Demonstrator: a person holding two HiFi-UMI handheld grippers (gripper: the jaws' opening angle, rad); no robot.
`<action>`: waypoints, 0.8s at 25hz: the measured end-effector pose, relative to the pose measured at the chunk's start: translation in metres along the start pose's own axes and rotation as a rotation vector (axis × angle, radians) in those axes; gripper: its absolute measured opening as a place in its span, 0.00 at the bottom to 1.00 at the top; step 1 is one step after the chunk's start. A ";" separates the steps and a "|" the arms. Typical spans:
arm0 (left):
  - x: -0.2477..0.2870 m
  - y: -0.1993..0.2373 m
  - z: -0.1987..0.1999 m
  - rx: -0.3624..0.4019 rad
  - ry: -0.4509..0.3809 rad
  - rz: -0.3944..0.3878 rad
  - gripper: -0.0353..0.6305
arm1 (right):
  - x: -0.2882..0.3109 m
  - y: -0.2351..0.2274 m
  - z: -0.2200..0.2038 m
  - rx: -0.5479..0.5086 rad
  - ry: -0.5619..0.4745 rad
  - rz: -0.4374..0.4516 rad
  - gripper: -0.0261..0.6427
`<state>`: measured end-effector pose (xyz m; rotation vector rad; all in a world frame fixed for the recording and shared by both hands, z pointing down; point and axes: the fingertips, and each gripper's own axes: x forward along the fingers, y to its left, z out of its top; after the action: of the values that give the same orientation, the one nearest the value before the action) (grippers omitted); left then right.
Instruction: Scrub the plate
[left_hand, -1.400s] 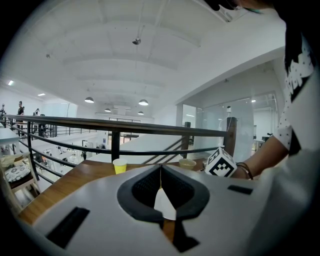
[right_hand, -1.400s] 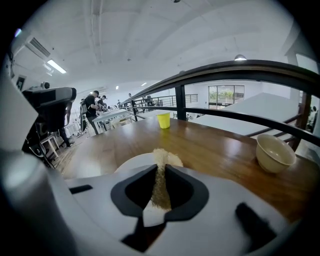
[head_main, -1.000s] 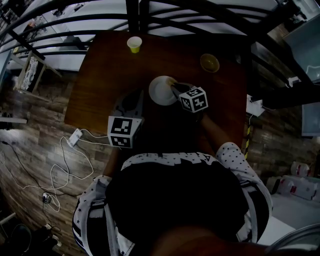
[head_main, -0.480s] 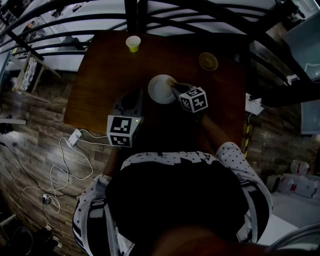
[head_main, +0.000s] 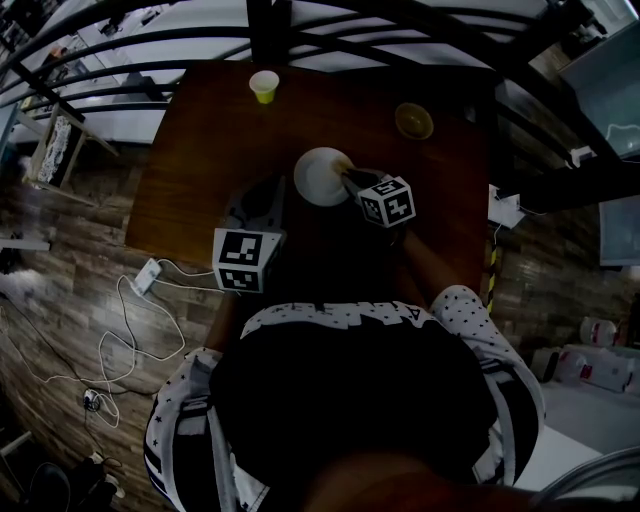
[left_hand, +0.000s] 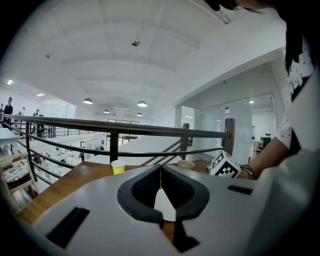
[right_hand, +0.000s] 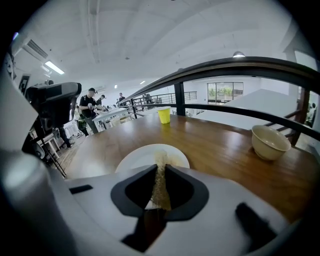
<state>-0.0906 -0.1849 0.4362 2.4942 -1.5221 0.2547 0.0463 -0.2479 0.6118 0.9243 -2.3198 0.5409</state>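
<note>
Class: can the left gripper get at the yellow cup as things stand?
Probably yes: bare table lies between left gripper and yellow cup; the plate and right gripper, shut on a scrub pad, sit aside.

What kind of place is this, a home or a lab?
Probably a mezzanine in a large open workspace, not a home: the table stands by a dark railing, people stand at tables beyond it, and the white ceiling is high.

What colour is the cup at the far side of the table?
The cup is yellow; clearest in the right gripper view.
</note>
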 end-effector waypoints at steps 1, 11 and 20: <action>0.000 0.000 0.000 0.000 0.000 -0.001 0.07 | 0.000 0.001 -0.001 0.002 0.001 0.000 0.11; -0.003 0.000 -0.001 0.003 -0.005 -0.008 0.07 | -0.003 0.008 -0.006 0.007 0.002 0.002 0.11; 0.000 -0.001 0.002 0.005 -0.006 -0.014 0.07 | -0.004 0.009 -0.008 0.016 0.004 0.005 0.11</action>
<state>-0.0890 -0.1850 0.4342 2.5105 -1.5074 0.2490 0.0455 -0.2349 0.6139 0.9238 -2.3185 0.5635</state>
